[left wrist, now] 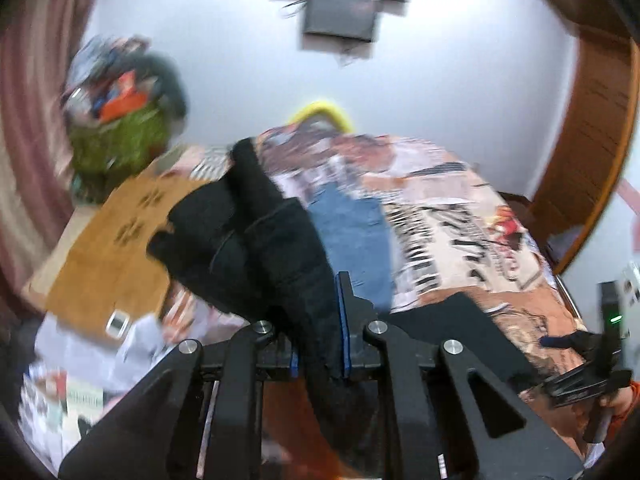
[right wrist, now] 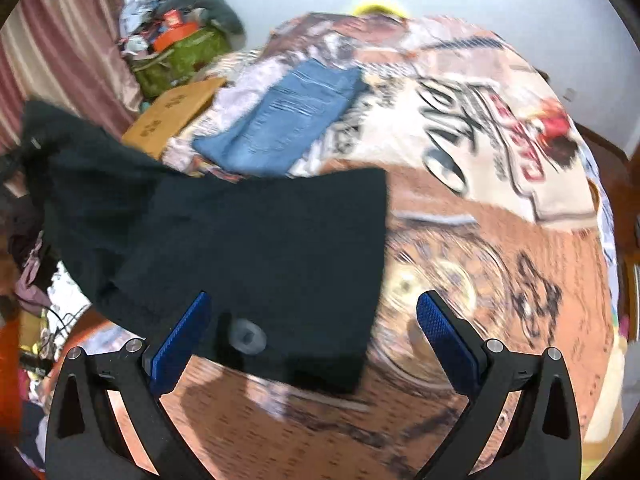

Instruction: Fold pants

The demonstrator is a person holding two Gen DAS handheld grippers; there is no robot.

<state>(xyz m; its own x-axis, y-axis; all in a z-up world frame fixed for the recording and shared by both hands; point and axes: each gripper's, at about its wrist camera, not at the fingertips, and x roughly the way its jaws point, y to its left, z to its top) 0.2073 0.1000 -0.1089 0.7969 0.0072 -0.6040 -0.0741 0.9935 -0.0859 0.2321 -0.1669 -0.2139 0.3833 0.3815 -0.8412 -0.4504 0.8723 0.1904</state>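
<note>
Black pants (left wrist: 248, 240) hang bunched from my left gripper (left wrist: 320, 340), which is shut on a fold of the cloth and raised above the bed. The picture is blurred. In the right wrist view the rest of the black pants (right wrist: 260, 248) lies partly flat on the patterned bedspread (right wrist: 480, 260), and its left part rises up out of the frame. A round button (right wrist: 248, 338) shows near the waist edge. My right gripper (right wrist: 314, 300) hovers open over that near edge, its blue pads (right wrist: 180, 344) wide apart and holding nothing.
Folded blue jeans (right wrist: 280, 120) lie farther back on the bed. A cardboard box (right wrist: 172, 112) and a green basket piled with clothes (right wrist: 180, 56) stand at the left by striped curtains. A wooden door frame (left wrist: 592, 140) is on the right.
</note>
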